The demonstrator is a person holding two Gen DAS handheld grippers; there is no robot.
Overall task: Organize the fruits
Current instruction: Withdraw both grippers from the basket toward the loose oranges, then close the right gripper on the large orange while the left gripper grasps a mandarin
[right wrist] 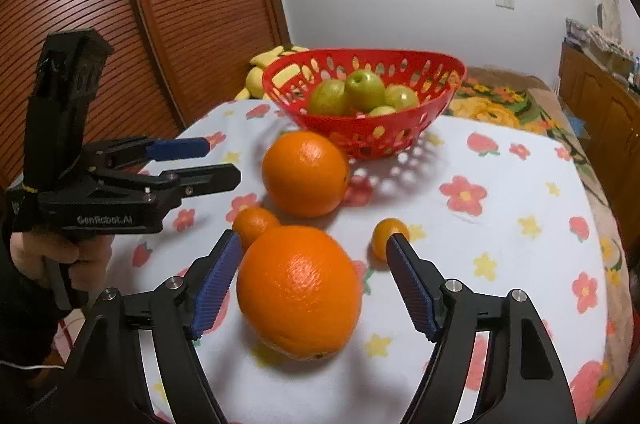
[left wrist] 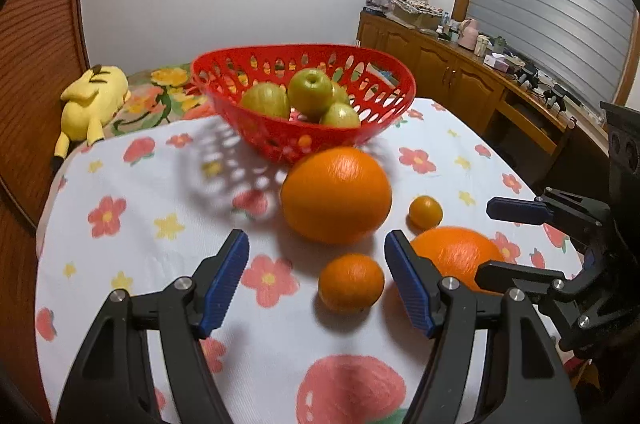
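Both hand-held black grippers w/ blue ribbed pads point downward over the round table w/ white flower-print cloth. Left gripper has its jaws apart, nothing gripped; a small glossy orange sits between the fingertips, pads not touching it. Right gripper is spread wide around a big dimpled orange, w/ a gap on each side (no grip). A hand holds the left tool's handle. Second big orange lies nearer the red perforated plastic basket, which holds green apples. Tiny orange sits just beside the right fingertip.
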